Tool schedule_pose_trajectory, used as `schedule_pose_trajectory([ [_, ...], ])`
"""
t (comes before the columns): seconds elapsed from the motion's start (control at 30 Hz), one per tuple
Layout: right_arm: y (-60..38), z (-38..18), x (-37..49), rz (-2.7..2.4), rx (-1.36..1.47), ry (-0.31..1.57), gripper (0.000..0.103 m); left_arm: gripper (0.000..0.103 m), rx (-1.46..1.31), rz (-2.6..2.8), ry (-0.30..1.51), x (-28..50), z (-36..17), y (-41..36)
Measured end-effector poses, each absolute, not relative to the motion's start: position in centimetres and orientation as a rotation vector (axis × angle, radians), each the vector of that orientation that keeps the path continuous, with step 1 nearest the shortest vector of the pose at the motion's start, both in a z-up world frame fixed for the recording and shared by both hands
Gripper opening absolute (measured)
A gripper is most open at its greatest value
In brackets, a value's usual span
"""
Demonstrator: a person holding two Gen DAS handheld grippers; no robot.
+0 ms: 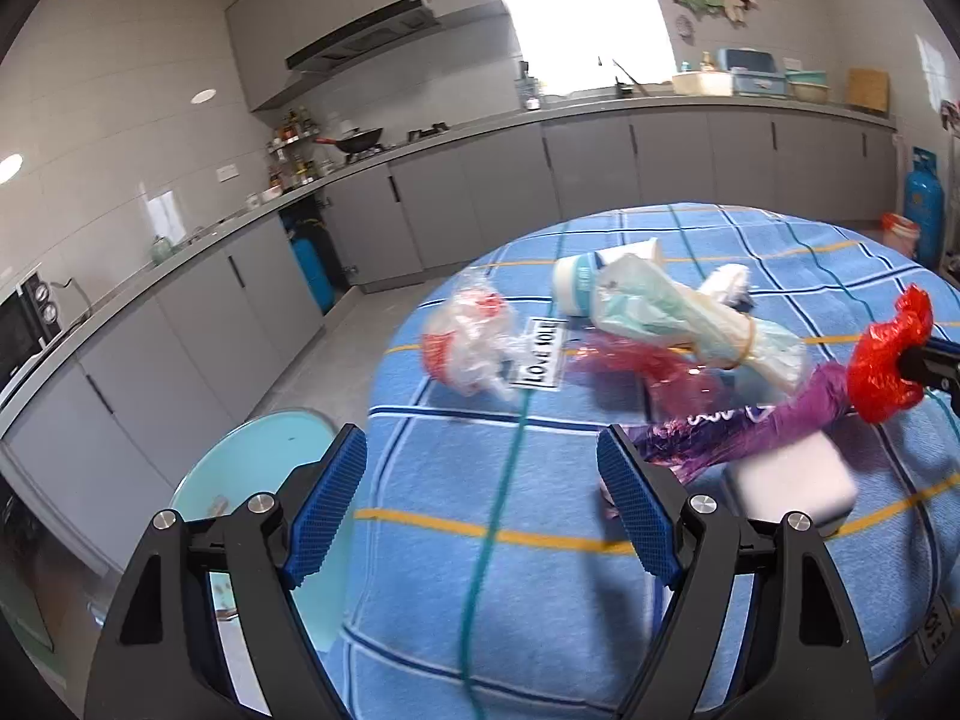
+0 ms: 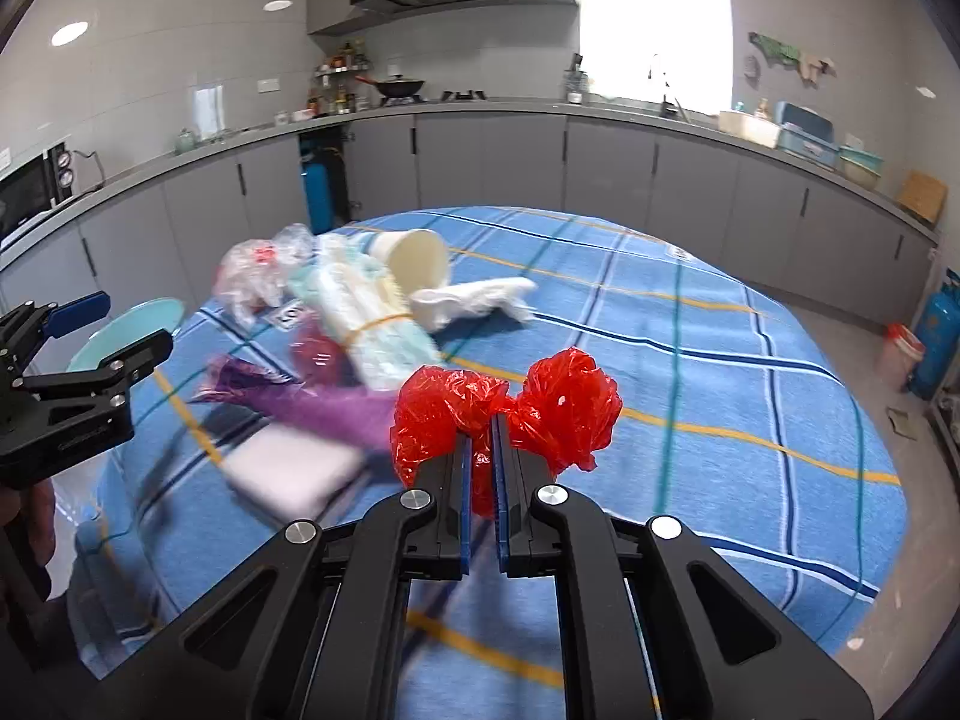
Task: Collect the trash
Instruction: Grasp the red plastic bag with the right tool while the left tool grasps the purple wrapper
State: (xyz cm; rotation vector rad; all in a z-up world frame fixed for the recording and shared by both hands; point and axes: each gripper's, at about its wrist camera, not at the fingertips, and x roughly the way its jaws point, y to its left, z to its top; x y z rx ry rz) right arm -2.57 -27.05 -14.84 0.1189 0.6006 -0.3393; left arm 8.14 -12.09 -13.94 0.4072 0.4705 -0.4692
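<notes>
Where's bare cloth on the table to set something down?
Free: the blue checked tablecloth right of the crumpled white tissue, out to the table's edge. Crowded: left half, around the banded pale-green plastic bundle, purple foil wrapper and white sponge block.

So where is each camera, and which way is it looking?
Left wrist: sits on the left gripper, looking along its open jaws over the table at the trash; the right gripper peeks in.
Right wrist: sits on the right gripper, jaws shut on the red bag; the left gripper shows at the left edge.
Both see the red bag, purple wrapper, cup and kitchen counter.
</notes>
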Motion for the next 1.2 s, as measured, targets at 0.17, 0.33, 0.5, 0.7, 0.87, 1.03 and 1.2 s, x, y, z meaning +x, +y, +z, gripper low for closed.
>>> schedule_pose_trajectory([
  [0.17,-28.6,-14.9,-3.3,-0.393,0.118,0.591,0.007,0.078,0.419,-0.535,0.477,7.8,-14.3,-13.9],
  [0.33,-29.2,-15.4,-3.6,-0.406,0.122,0.595,0.007,0.078,0.425,-0.591,0.493,7.8,-14.7,-15.3],
  [0.5,-28.9,-15.9,-3.4,-0.399,0.121,0.602,0.007,0.078,0.449,-0.632,0.513,7.5,-15.6,-16.3],
  [0.7,-29.8,-15.6,-4.2,-0.444,0.126,0.587,0.007,0.078,0.462,-0.651,0.494,7.3,-15.1,-16.7],
  [0.87,-30.4,-15.5,-4.9,-0.454,0.134,0.597,0.007,0.078,0.493,-0.690,0.457,6.5,-14.5,-18.1],
  [1.03,-29.9,-16.2,-5.4,-0.446,0.131,0.618,0.007,0.078,0.535,-0.762,0.495,6.2,-15.8,-19.7],
  [1.2,-29.7,-16.9,-5.2,-0.436,0.135,0.631,0.007,0.064,0.521,-0.809,0.554,6.6,-17.0,-20.6],
])
